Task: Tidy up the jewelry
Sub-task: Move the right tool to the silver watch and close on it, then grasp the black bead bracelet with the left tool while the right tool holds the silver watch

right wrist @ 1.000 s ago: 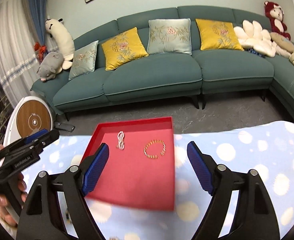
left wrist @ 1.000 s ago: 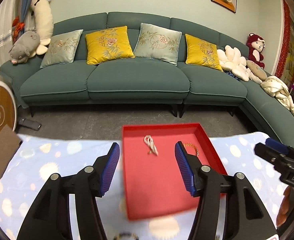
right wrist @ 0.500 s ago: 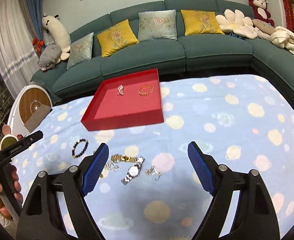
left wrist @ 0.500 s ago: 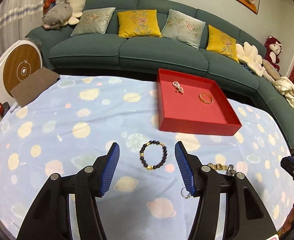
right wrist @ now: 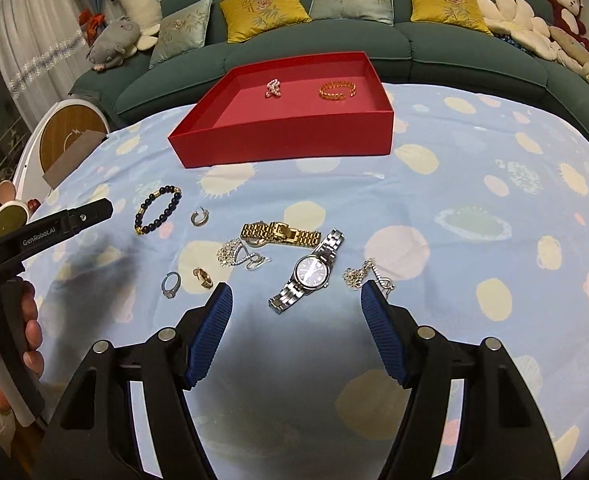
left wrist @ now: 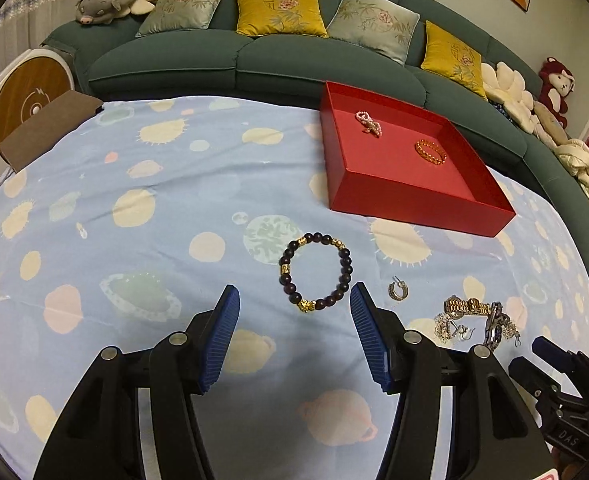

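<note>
- Two pieces are sitting in the red tray [right wrist: 294, 144] already: a pearl piece [right wrist: 273, 89] and a gold chain bracelet [right wrist: 336, 91]; everything else is lying loose on the spotted cloth [right wrist: 474, 184].
- Risk first: the left gripper [left wrist: 294, 312] is lining up on the dark bead bracelet [left wrist: 315, 276], whose near edge is lying between the fingertips. I'd judge a flat ring of beads could roll out of a pinch, or the cloth could bunch up with it.
- The right gripper [right wrist: 296, 302] is hanging over the silver watch [right wrist: 308, 272], with the gold watch [right wrist: 280, 234] at its 11 o'clock; closing here could snag the tangled silver chains [right wrist: 240, 256].
- Both grippers are spread wide, holding nothing, and pitching down toward the table.
</note>
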